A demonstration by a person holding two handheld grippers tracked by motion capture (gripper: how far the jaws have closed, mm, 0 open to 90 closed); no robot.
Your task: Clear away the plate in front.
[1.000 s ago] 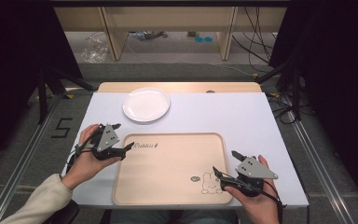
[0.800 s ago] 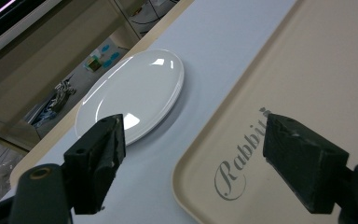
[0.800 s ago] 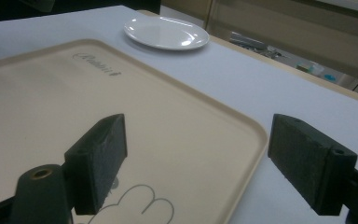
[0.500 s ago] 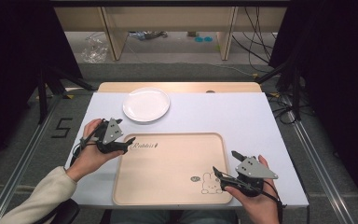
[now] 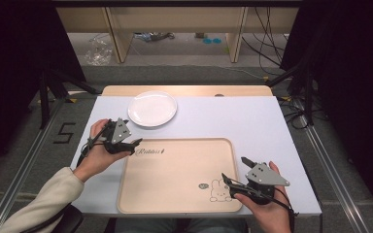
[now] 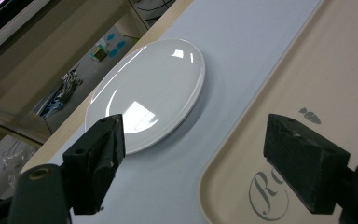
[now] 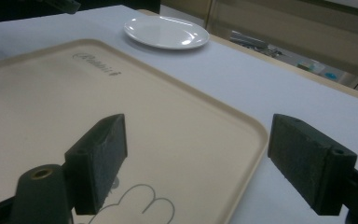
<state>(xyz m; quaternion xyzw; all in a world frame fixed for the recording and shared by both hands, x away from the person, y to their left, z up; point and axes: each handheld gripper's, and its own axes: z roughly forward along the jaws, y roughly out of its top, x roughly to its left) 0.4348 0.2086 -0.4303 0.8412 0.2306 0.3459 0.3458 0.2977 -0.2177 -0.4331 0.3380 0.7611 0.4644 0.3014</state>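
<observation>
A white empty plate lies at the table's far left-centre. Nearer me rests a beige tray with a "Rabbit" word and a small rabbit drawing; nothing lies on it. My left gripper hovers open over the tray's far left corner, just short of the plate. In the left gripper view its jaws stand wide apart, with the plate ahead on the left and the tray's rim on the right. My right gripper is open above the tray's near right corner, and its view looks across the tray to the plate.
The white tabletop lies bare to the right of the plate and behind the tray. A wooden strip runs along the far edge. Beyond it stand wooden shelf legs and cables on the floor.
My left gripper has moved forward and slightly right, from beside the tray's left edge to its far left corner near the plate. The right gripper has stayed put.
</observation>
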